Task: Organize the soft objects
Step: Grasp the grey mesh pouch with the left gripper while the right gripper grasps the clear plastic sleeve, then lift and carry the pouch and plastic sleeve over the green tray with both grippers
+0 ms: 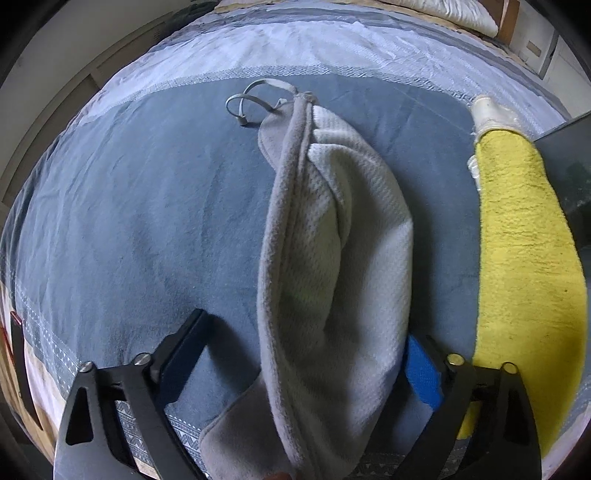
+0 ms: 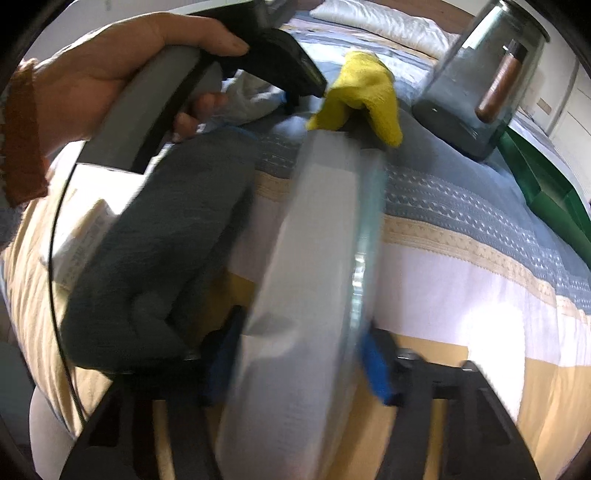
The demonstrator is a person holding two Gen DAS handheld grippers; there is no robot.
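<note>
A grey and white towel (image 1: 332, 229) with a loop at its far end lies lengthwise on the blue bedspread (image 1: 147, 221). My left gripper (image 1: 306, 332) straddles its near end, jaws wide; the blue right pad sits against the towel's edge, while the left finger (image 1: 184, 350) stands clear of it. A yellow cloth (image 1: 517, 240) lies to the right. In the right wrist view, my right gripper (image 2: 299, 350) is shut on a blurred white flat packet (image 2: 314, 240), both blue pads against its sides. A dark grey cloth (image 2: 155, 240) lies left of it.
A person's hand (image 2: 92, 74) holds the left gripper's handle at upper left. A tinted glass jar (image 2: 480, 85) stands on the bed behind the yellow cloth (image 2: 362, 96), with a green box (image 2: 546, 184) to its right. White pillows (image 2: 376, 22) lie at the head.
</note>
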